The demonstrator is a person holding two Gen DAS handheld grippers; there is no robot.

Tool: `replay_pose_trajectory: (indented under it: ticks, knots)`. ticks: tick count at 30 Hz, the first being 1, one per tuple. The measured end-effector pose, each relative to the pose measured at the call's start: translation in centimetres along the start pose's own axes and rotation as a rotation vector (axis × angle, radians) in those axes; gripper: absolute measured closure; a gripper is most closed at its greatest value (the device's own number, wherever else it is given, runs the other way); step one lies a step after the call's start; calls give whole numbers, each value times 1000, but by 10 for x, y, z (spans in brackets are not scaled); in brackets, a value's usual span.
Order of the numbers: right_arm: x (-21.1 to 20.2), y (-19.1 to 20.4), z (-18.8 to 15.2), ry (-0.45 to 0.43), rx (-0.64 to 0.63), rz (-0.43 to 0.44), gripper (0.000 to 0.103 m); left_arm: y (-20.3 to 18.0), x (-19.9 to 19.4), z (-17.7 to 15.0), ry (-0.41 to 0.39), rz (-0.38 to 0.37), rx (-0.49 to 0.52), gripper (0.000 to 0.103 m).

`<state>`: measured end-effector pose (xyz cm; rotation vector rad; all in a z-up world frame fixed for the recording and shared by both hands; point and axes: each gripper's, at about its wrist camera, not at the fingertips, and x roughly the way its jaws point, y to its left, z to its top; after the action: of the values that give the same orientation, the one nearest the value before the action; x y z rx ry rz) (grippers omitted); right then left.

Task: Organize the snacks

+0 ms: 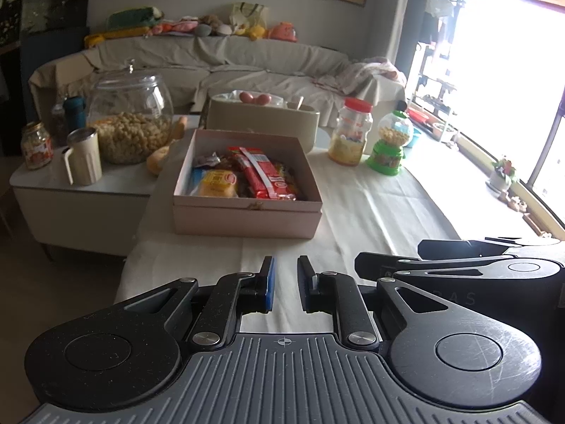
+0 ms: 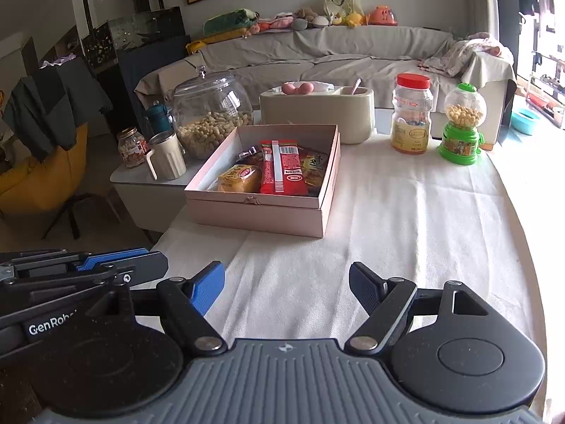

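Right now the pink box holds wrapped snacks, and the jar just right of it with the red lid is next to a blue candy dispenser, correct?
Not quite: the candy dispenser is green, as the right wrist view shows. The pink box does hold wrapped snacks, and the red-lidded jar stands beside the dispenser.

On the black arm of the left tongs (image 2: 81, 268), seen at the lower left of my right wrist view, I read white lettering "GenRob", cut off after that by a linkage. In my left wrist view the body of the right tongs (image 1: 459, 265) carries faint raised letters that I make out as "RAS". The red packet (image 2: 280, 168) and yellow packet (image 2: 240, 178) in the pink box (image 2: 254, 212) bear printed labels, but I cannot read them.
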<state>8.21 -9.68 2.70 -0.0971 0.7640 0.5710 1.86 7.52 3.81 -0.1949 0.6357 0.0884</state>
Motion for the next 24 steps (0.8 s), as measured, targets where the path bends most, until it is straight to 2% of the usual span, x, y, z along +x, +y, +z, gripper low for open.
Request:
replay_pose_trajectory:
  ticks: [24]
  knots:
    - [-7,2,-1,-12,-2,2,24,-6,-3,3,-10,-21,12,85]
